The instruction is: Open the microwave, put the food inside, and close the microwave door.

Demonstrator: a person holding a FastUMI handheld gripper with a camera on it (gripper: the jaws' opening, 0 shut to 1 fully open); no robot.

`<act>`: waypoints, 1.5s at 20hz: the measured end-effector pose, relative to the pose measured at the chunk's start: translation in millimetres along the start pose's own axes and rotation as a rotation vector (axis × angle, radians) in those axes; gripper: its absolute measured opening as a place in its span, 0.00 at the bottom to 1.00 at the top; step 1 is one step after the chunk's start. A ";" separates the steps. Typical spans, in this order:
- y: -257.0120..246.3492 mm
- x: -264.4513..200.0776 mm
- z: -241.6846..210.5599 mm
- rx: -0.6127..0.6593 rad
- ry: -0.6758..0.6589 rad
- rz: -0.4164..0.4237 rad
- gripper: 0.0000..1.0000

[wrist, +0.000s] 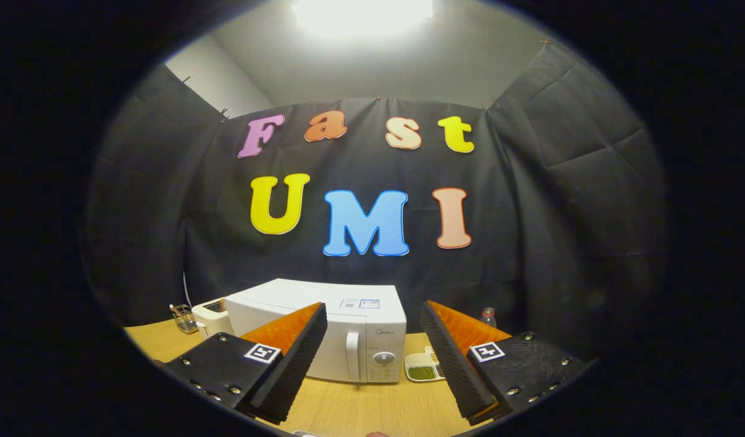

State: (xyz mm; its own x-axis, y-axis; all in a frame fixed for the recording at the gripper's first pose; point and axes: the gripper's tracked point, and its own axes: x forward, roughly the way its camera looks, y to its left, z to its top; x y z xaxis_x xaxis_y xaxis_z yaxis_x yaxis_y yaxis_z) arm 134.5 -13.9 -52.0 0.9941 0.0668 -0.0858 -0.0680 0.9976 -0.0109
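A white microwave (348, 328) stands on the wooden table (360, 406) beyond my fingers, its door shut. Its vertical handle (352, 357) and a round knob (383, 358) face me between the fingers. Right of the microwave lies a small white dish (422, 368) holding green food, partly hidden behind my right finger. My gripper (374, 315) is open, held above the table and well short of the microwave, with nothing between its fingers.
A white toaster-like appliance (209, 315) and a small wire basket (183, 318) sit left of the microwave. A bottle (488, 317) with a red cap stands at the back right, behind the right finger. Black cloth walls close the booth.
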 end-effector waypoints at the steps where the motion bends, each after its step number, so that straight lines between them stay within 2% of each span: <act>1: 1.8 11.7 -8.8 0.002 0.015 0.006 0.98; 10: 25.5 96.5 -85.1 -0.010 0.137 0.065 0.98; 18: 35.6 137.7 -156.5 -0.008 0.276 0.089 0.96; 19: 34.9 141.2 -162.1 0.006 0.290 0.088 0.87; 21: 31.6 146.6 -172.5 0.027 0.323 0.067 0.78; 23: 32.9 149.4 -177.0 0.053 0.337 0.074 0.61; 26: 36.9 145.9 -177.6 0.040 0.350 0.094 0.58; 27: 38.0 145.7 -174.3 0.037 0.343 0.089 0.42; 30: 38.5 147.1 -179.3 0.045 0.363 0.077 0.42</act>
State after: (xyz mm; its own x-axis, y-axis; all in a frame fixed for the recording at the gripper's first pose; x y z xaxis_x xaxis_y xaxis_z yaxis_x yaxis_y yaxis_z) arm 262.9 31.4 -243.6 0.8911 0.1391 -0.4320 -0.1293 0.9902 0.0522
